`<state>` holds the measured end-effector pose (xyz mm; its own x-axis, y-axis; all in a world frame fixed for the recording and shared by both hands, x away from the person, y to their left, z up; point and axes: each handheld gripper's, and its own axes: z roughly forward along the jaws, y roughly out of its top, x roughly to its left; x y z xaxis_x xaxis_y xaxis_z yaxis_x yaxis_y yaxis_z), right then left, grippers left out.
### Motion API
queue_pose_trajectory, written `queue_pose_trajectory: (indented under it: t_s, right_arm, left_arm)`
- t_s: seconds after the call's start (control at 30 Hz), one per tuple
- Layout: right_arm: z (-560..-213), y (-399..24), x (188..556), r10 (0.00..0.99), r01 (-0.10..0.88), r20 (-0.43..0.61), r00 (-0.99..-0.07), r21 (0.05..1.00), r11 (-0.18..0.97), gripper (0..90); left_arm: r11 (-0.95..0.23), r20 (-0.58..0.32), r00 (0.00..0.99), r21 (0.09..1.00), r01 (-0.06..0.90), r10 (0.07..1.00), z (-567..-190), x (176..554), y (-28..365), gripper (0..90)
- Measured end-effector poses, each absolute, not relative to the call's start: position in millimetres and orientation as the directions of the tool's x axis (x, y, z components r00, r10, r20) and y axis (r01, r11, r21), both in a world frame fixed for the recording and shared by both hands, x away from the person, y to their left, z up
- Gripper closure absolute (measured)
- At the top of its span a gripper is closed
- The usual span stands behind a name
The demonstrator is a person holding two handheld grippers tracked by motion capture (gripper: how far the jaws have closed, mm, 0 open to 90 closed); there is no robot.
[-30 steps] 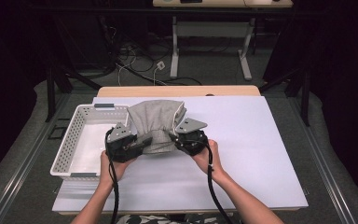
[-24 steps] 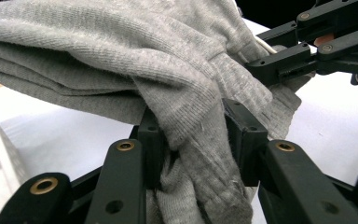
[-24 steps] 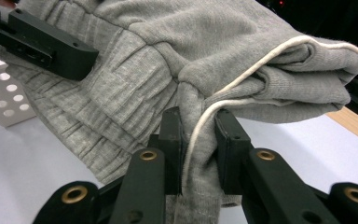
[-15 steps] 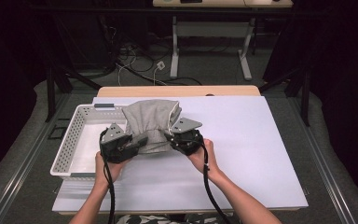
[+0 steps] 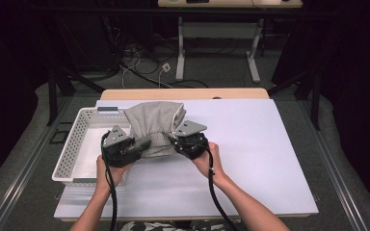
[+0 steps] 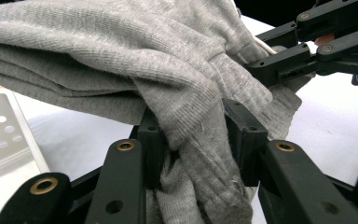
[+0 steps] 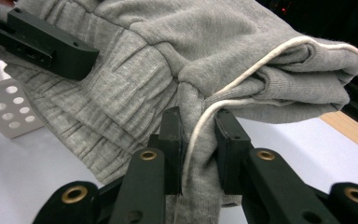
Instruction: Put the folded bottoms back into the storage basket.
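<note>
A folded grey knit garment (image 5: 153, 126) with a white drawstring hangs between my two grippers, partly above the white basket (image 5: 79, 139) and the white table top (image 5: 270, 154). My left gripper (image 5: 142, 144) is shut on the garment's ribbed edge (image 6: 200, 140), with cloth bunched between its black jaws. My right gripper (image 5: 173, 140) is shut on the garment's other side (image 7: 200, 135), the white cord (image 7: 242, 79) pinched between its jaws. In the left gripper view the right gripper's jaws (image 6: 279, 67) show at the upper right; the left gripper's jaw (image 7: 46, 46) shows at the upper left of the right gripper view.
The perforated white basket stands at the table's left, its rim (image 6: 4, 135) showing in the left gripper view. A wooden table edge (image 5: 183, 94) lies behind the white top. Cables (image 5: 139, 67) and desk legs (image 5: 180, 53) are on the floor beyond.
Both hands and the garment have shifted slightly left, toward the basket. Both grips stay shut on the cloth.
</note>
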<state>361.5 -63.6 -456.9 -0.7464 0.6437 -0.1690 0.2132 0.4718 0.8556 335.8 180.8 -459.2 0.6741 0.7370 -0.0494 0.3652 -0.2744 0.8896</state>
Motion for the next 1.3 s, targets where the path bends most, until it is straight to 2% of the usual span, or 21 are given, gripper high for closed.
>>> queue_pose_trajectory:
  t_s: [0.8,1.3]
  right_arm:
    - [-447.9,-45.5,360.4,0.614,0.185,-0.185,-0.768,0.853,0.489,74.9]
    - [-445.8,-26.6,360.6,0.594,0.168,-0.182,-0.784,0.858,0.486,74.9]
  left_arm:
    - [-0.228,-0.083,0.648,0.896,0.381,0.757,-458.3,328.9,202.6,63.1]
    - [-0.229,-0.066,0.632,0.899,0.374,0.772,-453.4,323.4,221.3,63.0]
